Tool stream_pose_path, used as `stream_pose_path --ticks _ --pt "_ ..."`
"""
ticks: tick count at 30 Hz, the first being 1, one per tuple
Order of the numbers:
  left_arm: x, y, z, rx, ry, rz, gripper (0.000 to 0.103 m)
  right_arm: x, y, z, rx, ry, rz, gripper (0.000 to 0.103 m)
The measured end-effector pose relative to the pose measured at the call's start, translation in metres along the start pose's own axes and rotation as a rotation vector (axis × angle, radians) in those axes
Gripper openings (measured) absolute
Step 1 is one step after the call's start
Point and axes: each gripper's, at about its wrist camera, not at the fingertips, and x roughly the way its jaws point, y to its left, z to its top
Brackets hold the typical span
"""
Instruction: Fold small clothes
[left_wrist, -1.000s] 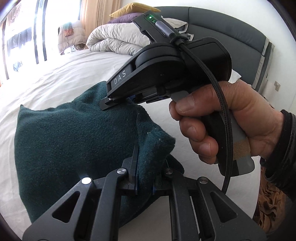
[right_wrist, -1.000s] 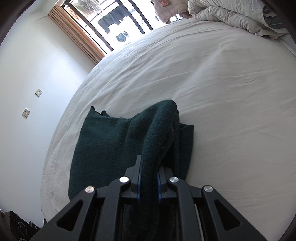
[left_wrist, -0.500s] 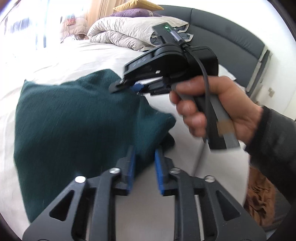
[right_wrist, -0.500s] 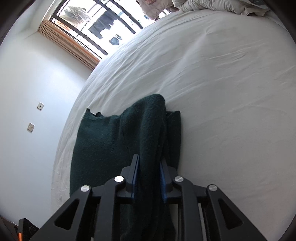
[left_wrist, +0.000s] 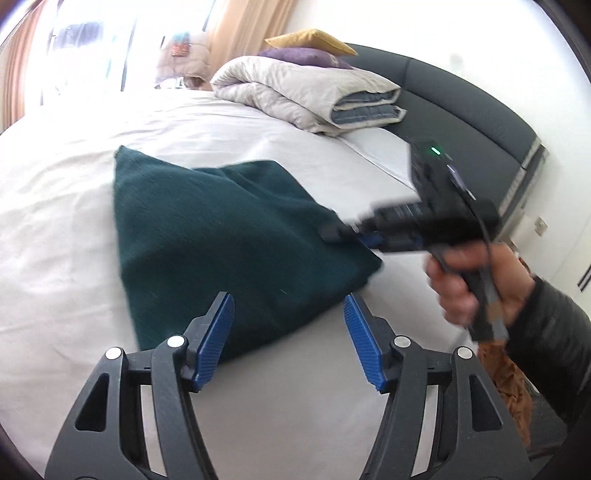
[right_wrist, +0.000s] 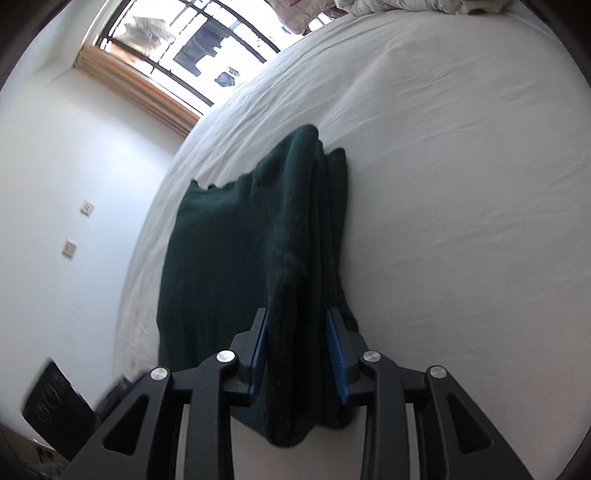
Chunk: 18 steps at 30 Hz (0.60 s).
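A dark green fleece garment (left_wrist: 221, 243) lies folded on the white bed sheet (left_wrist: 55, 206). My left gripper (left_wrist: 288, 339) is open and empty, just short of the garment's near edge. My right gripper (right_wrist: 299, 350) has its jaws parted around the garment's raised fold (right_wrist: 299, 229), with the cloth loose between the blue pads (right_wrist: 338, 354). In the left wrist view the right gripper (left_wrist: 343, 234) rests at the garment's right edge, held by a hand.
A rolled beige duvet (left_wrist: 306, 96) and pillows (left_wrist: 310, 40) lie by the dark grey headboard (left_wrist: 480, 122). A window (right_wrist: 192, 48) with curtains sits beyond the bed. A dark object (right_wrist: 55, 398) lies on the floor by the bed's left edge.
Both grippers have opened and let go of the garment. The left gripper has pulled back from it. The garment's lifted fold has dropped flatter onto the sheet.
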Motion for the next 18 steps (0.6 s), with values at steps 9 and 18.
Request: stream_pose_path --ticks 9,18 --pt "0.007 0.033 0.016 -0.078 0.032 0.036 0.061 0.002 -0.005 -0.011 -0.016 -0.029 -0.085 0.011" --pt "0.008 0.049 0.036 -0.041 0.012 0.071 0.061 0.010 -0.026 -0.014 0.038 -0.055 -0.028 0.026"
